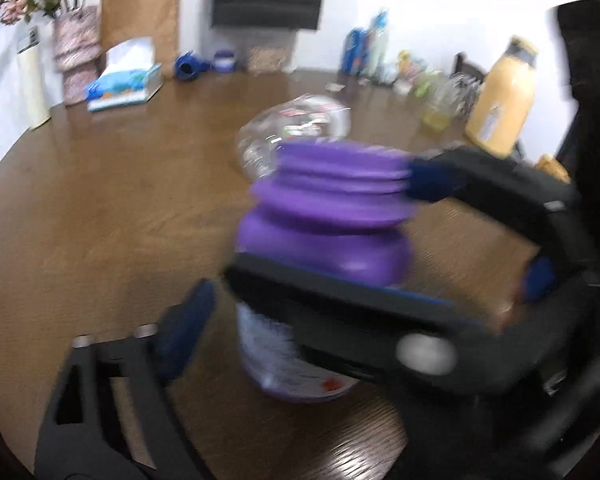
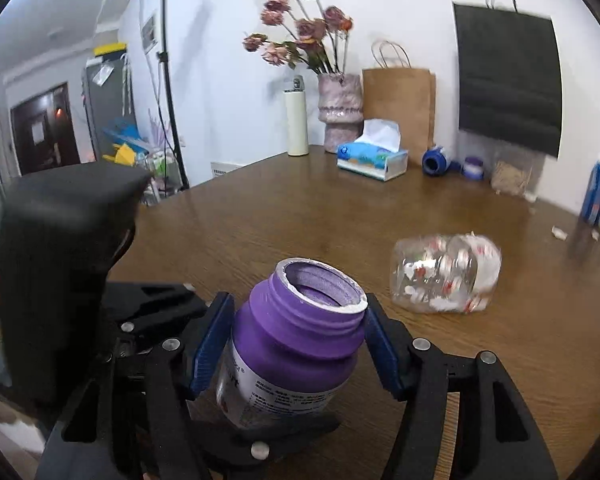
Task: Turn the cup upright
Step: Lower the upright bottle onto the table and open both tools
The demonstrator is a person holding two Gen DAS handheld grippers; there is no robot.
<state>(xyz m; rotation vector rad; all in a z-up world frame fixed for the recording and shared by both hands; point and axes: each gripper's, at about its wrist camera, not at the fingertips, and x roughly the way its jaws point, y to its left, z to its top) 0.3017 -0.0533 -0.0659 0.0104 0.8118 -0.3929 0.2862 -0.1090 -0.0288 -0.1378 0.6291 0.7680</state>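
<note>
The cup is a purple jar (image 2: pixel 296 332) with a white label and an open mouth. It stands nearly upright, mouth up, low over the brown table (image 2: pixel 340 208). My right gripper (image 2: pixel 296 346) is shut on it, one blue pad on each side of its shoulder. In the blurred left wrist view the same jar (image 1: pixel 324 240) shows with the right gripper's fingers (image 1: pixel 380 320) across it. My left gripper (image 1: pixel 300 360) is open around the jar's lower part. Only its left finger shows, a little apart from the jar; the other is hidden.
A clear plastic jar (image 2: pixel 446 274) lies on its side to the right, beyond the cup. Along the back wall stand a tissue box (image 2: pixel 374 160), a vase of dried flowers (image 2: pixel 340 112), a paper bag (image 2: pixel 400 108) and a white flask (image 2: pixel 297 120). A yellow bottle (image 1: pixel 504 100) stands at the far right.
</note>
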